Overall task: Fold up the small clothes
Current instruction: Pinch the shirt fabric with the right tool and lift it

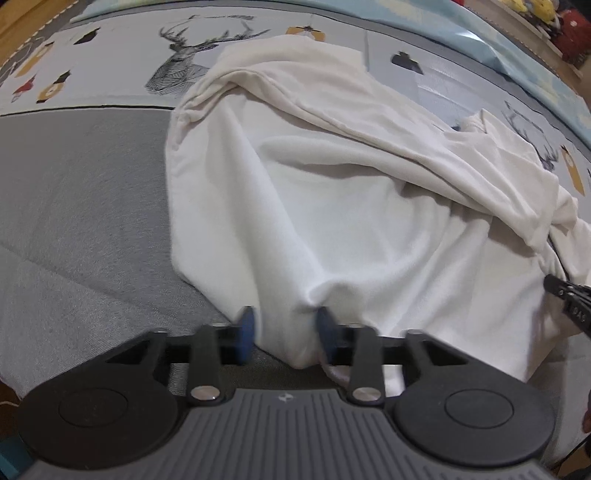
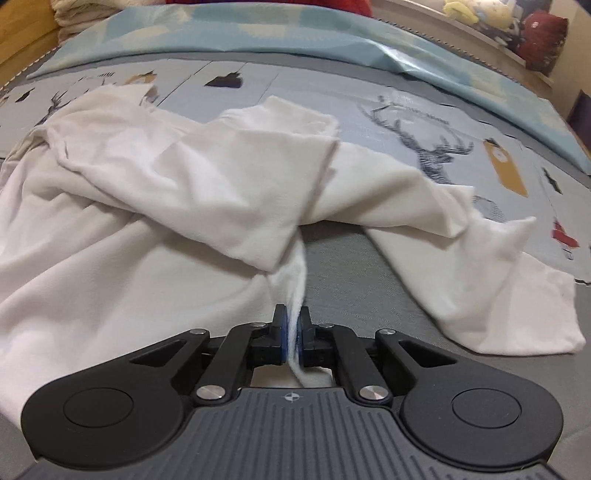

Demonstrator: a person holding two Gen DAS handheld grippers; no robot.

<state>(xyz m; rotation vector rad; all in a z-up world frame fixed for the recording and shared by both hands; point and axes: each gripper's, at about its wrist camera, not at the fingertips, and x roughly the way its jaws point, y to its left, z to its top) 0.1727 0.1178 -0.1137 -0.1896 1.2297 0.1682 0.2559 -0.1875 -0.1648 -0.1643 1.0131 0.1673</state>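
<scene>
the rumpled white cotton t-shirt (image 1: 332, 206) lies spread on the grey woven bed cover (image 1: 81, 206), its far part reaching onto the pale printed panel with deer drawings (image 1: 177, 62). a cream-toned layer of the shirt is folded over across its upper half, and a sleeve (image 2: 295, 114) sticks out toward the printed panel.

the left gripper (image 1: 284, 336) sits at the shirt's near edge with its blue-padded fingers (image 1: 246, 332) set apart; a bunched fold of the hem lies in the gap between them, but the pads are not pressed against it. the right gripper (image 2: 293, 332) has its jaws drawn close together, pinching a thin gathered strip of the white fabric that runs up from the pads (image 2: 282, 332) into the shirt's body. from the left wrist view, the right gripper's black tip (image 1: 565, 295) shows at the shirt's right edge.

beyond the shirt, a light blue blanket (image 2: 258, 40) lies across the far side of the bed, and soft toys (image 2: 517, 26) sit past it.
</scene>
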